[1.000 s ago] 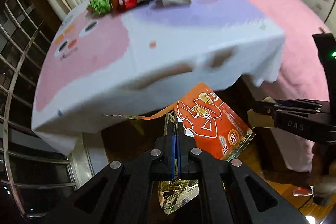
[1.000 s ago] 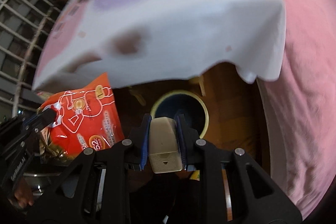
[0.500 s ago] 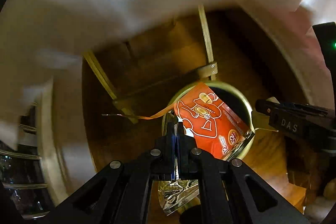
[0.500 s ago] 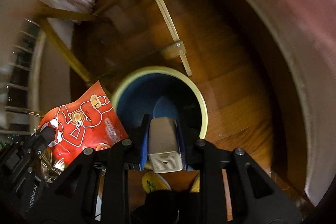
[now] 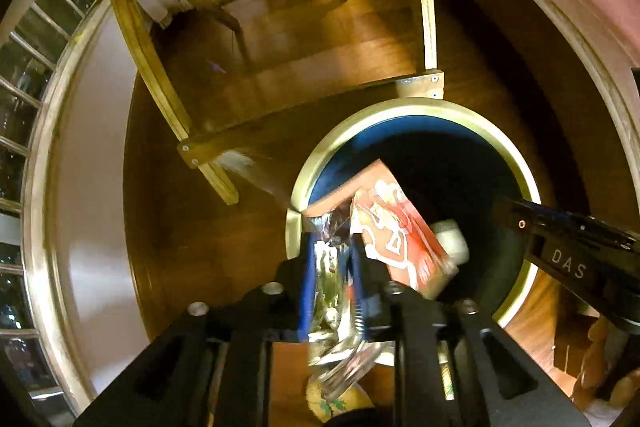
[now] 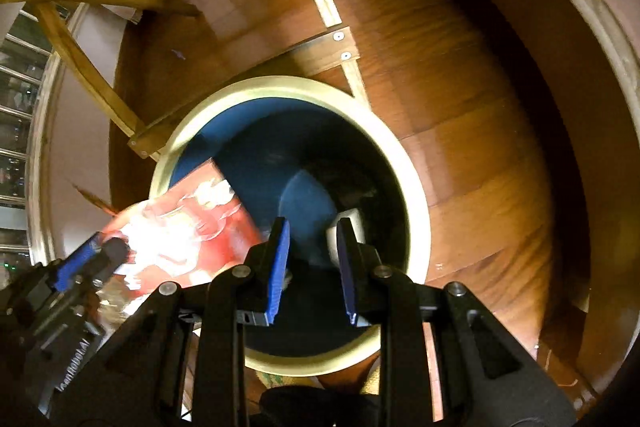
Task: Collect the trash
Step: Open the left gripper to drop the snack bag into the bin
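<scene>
Both grippers point steeply down over a round bin point(image 6: 416, 187) with a pale rim and dark blue inside, standing on the wooden floor point(image 6: 460, 75) beside the foot of a wooden table frame point(image 5: 168, 95). The left gripper point(image 5: 334, 247) has its jaws opening, with the crumpled foil end of a red snack wrapper point(image 5: 396, 235) between the blue pads; the red printed part hangs out toward two o'clock, over the bin's mouth, and looks blurred. From the right wrist view the same wrapper sits at about nine o'clock of the bin, across its rim. The right gripper point(image 6: 312, 239) has its jaws parted and nothing between them. A small pale box-like piece of trash point(image 6: 348, 227) lies down inside the bin, just beyond the right-hand finger, partly hidden by it.
</scene>
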Tool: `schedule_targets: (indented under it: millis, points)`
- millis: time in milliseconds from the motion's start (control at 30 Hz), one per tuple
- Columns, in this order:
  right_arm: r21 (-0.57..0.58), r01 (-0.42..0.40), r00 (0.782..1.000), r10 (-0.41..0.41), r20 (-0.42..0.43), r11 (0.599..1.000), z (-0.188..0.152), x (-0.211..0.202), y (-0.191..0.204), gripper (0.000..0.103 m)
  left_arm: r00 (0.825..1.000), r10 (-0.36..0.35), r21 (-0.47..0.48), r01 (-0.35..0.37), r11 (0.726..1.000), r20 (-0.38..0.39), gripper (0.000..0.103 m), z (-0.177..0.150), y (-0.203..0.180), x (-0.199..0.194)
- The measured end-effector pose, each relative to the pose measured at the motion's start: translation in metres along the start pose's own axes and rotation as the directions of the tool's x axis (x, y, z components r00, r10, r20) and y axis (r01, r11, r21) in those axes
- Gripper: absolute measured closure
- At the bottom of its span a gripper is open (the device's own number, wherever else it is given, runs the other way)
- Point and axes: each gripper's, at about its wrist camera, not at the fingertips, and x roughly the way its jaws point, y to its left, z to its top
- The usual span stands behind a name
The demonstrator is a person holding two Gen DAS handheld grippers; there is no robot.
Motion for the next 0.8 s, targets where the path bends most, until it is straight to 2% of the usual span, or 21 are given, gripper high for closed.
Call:
schedule_targets:
  millis: [100, 200, 400, 467, 567, 800]
  points:
    - [0.007, -0.021, 1.0, 0.021, -0.02, 1.0, 0.004, 0.001, -0.002, 0.081, 1.0, -0.005, -0.013, 0.005, 1.0, 0.002, 0.069, -0.003, -0.006, 0.003]
    - [0.0, -0.021, 1.0, 0.021, -0.022, 1.0, 0.004, -0.001, -0.002, 0.08, 1.0, -0.011, -0.01, 0.011, 1.0, 0.001, 0.067, -0.004, -0.008, 0.002]
    - [-0.008, -0.018, 1.0, 0.018, -0.02, 1.0, 0.006, -0.012, 0.0, 0.066, 1.0, -0.004, -0.001, 0.004, 1.0, -0.003, 0.067, 0.002, -0.01, -0.014]
    - [-0.008, -0.016, 1.0, 0.016, -0.015, 1.0, 0.006, -0.021, 0.002, 0.057, 1.0, -0.006, -0.007, 0.006, 1.0, -0.006, 0.067, 0.005, -0.009, -0.021]
    - [-0.013, -0.015, 1.0, 0.015, -0.004, 1.0, 0.007, -0.038, 0.007, 0.043, 1.0, -0.006, -0.018, 0.006, 1.0, -0.006, 0.067, 0.007, -0.003, -0.04]
    - [-0.023, -0.018, 1.0, 0.019, 0.016, 1.0, 0.004, -0.114, 0.027, 0.032, 1.0, -0.023, -0.048, 0.023, 0.999, -0.003, 0.067, 0.018, 0.012, -0.114]
